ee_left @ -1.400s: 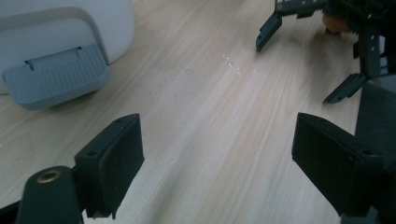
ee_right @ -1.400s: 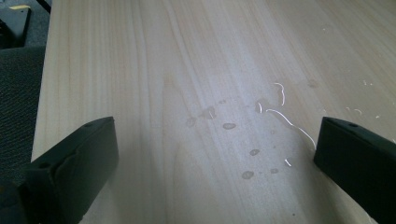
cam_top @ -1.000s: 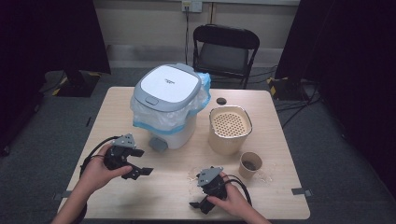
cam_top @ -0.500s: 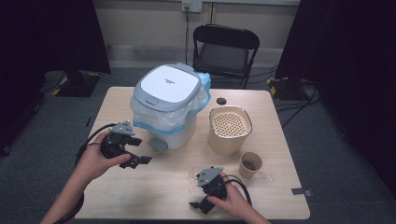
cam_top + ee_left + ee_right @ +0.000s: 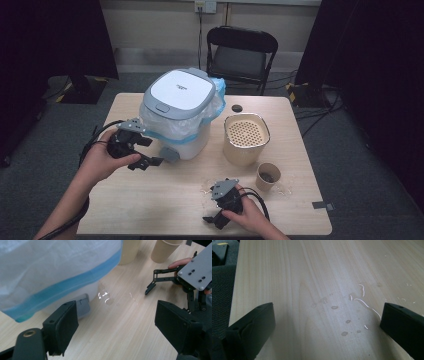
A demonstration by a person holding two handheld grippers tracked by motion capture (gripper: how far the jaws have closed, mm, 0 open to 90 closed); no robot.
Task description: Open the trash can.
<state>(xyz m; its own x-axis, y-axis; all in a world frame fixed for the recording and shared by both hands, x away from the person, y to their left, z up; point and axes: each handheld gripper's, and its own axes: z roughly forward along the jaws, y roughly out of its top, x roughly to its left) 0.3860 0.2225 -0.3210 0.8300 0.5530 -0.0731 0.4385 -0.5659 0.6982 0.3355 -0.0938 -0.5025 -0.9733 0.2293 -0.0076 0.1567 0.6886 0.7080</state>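
Wooden table (image 5: 165, 200), 2 hand-held grippers agape.

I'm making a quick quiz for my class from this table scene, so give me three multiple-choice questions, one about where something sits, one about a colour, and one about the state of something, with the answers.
1. Where is the paper cup?
A. in front of the beige pot, near the table's right edge
B. on top of the bin
C. on the chair

2. What colour is the bag's band around the bin?
A. red
B. blue
C. green

3. How is the bin's lid?
A. off
B. propped open
C. closed

Answers: 1 A, the high view shows the cup just in front of the pot. 2 B, the left gripper view shows a blue band on the clear bag. 3 C, the lid lies flat on the bin.
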